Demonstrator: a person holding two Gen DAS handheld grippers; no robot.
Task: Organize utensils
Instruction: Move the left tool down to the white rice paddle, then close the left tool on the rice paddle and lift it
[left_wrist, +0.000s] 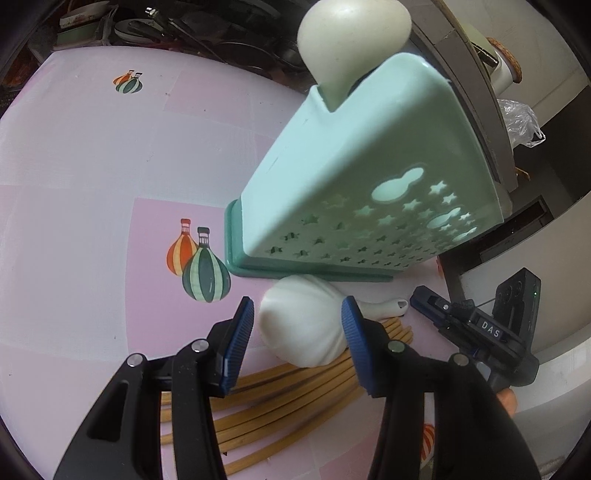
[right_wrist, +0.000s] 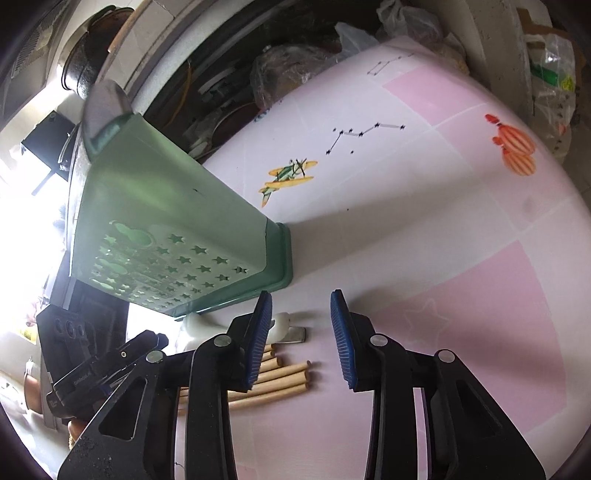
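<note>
The left tool (left_wrist: 297, 341) stands spread, its blue pads on either side of the bowl of a white spoon (left_wrist: 303, 326) without pressing it. The spoon lies on a bundle of wooden chopsticks (left_wrist: 295, 402) on the pink counter (left_wrist: 92, 166), with its handle pointing toward the right tool (left_wrist: 430, 304), seen at the right edge. The right tool (right_wrist: 301, 338) is also spread and grips nothing; below it lie the chopstick ends (right_wrist: 284, 376) and the spoon's handle (right_wrist: 282, 325). Just behind the spoon stands a mint-green utensil holder (left_wrist: 362, 177) with star-shaped holes, on a darker tray, and another white spoon (left_wrist: 351, 33) sticks up from its top.
</note>
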